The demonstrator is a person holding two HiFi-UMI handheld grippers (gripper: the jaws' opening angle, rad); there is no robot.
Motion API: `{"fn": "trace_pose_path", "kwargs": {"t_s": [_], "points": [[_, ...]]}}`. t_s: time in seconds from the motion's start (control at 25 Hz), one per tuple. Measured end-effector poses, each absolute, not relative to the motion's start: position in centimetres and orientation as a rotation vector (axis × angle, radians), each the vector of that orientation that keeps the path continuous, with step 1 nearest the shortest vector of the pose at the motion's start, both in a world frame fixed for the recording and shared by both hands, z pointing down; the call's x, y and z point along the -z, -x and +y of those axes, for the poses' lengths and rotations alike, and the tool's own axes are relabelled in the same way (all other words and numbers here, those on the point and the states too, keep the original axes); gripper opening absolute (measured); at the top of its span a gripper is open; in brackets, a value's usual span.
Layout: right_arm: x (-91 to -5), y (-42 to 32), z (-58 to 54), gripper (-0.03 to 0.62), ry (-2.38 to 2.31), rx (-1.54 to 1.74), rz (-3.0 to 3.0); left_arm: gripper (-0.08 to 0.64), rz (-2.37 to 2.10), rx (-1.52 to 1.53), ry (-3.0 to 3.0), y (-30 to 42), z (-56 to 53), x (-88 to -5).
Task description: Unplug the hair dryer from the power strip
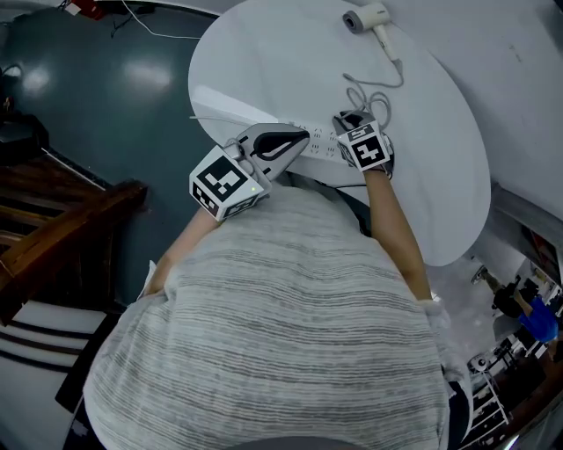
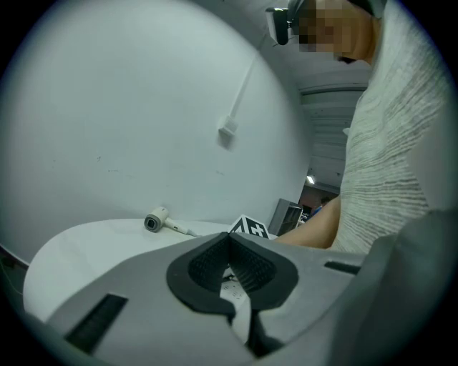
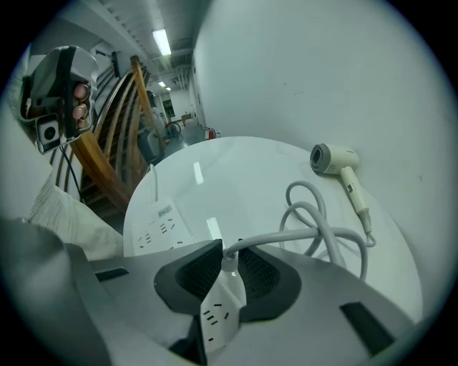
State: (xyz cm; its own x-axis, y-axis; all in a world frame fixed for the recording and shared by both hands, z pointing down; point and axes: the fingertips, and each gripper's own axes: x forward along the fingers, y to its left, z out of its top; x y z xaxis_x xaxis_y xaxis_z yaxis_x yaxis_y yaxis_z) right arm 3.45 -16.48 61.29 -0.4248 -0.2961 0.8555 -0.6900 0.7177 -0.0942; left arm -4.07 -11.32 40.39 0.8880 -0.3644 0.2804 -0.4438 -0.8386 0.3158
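Right claw (image 3: 227,259) grips the plug (image 3: 228,266), still plugged into the power strip (image 1: 318,145) on the white counter (image 1: 264,53). Left claw (image 2: 229,239) closed, empty, close by. Hair dryer (image 1: 368,18) lies at the far edge, cord (image 3: 315,214) looped.

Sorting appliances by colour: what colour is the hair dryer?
White hair dryer, clearest in right gripper view.

Left gripper (image 1: 301,141) lies near level, jaws shut together with nothing between them. Right gripper (image 1: 350,121) points steeply down, forearm outstretched, jaws clamped on the plug (image 3: 229,264).
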Motion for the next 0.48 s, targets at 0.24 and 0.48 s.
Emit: {"fn": "trace_pose_path", "kwargs": {"t_s": [0.24,0.48], "points": [[-59.9,-4.5,-15.4,0.109,-0.786,-0.82,-1.954,0.006,-0.59,-0.291,-2.684,3.9,-11.9,-40.4],[-53.1,-4.9,-14.8,0.109,-0.91,-0.861,-2.133,0.006,-0.559,-0.274,-2.703,3.4,-12.0,-39.9]]}}
